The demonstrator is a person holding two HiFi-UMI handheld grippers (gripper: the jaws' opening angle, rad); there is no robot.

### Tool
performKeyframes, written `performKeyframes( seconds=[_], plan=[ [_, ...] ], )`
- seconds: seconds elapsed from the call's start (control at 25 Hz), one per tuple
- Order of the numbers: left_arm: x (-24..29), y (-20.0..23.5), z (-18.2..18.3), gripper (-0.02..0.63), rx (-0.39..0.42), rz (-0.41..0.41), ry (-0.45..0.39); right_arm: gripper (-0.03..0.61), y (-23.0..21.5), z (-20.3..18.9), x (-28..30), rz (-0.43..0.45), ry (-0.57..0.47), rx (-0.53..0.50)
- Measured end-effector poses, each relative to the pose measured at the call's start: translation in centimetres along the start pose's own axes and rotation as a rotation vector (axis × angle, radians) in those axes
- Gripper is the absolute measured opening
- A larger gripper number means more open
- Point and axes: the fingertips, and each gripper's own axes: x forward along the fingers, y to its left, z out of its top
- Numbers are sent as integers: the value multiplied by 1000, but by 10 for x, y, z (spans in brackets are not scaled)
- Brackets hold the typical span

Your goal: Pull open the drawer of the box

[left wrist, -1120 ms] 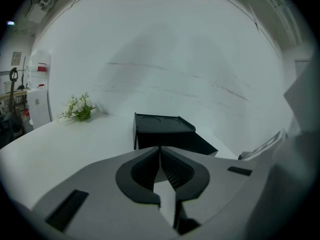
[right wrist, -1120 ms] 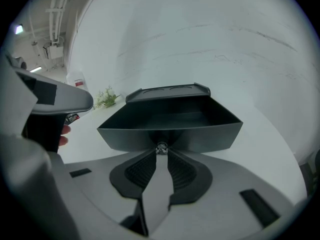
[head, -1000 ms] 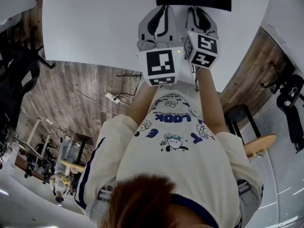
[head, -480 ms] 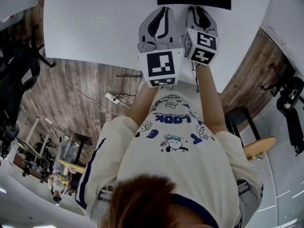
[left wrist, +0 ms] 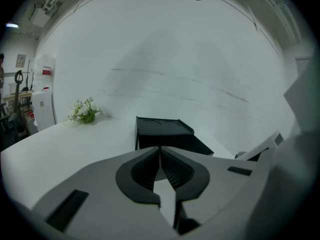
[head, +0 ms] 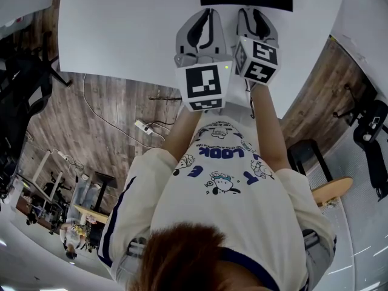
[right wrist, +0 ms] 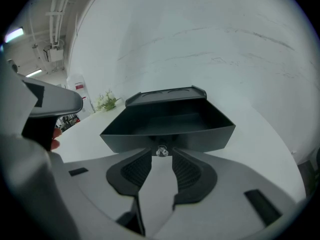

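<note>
My right tool (right wrist: 161, 156) has its ribbed dark pads slightly apart, with the small shiny knob (right wrist: 161, 151) between their tips and a gap on either side. The knob sits on the front of the drawer (right wrist: 170, 126), a smooth, matte black tray with sloping walls, slid well out toward me and showing nothing inside. Behind it the box (right wrist: 167, 95) has shallow round dips in its lid. My left tool (left wrist: 160, 151) is closed, tips together on nothing, just beside the box. Both stand on the plain white counter (right wrist: 260, 134), with flowers (right wrist: 106, 101) far off.
</note>
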Motion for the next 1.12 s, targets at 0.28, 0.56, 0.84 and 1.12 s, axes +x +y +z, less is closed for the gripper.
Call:
performKeyframes(
  seconds=[0.28,0.56,0.84,1.12],
  plan=[
    [-11,-4,27,24,25,8,-66,124,8,45,-39,35,-127,9],
    [-26,-10,57,25,53,7,-132,66,22,91,-80,66,-264,-11],
    [-44,-13,77,25,78,16,-176,51,28,113,-111,69,-328,-44],
    [-60,-21,94,25,96,10,-216,49,35,129,-132,80,-373,-63]
  ],
)
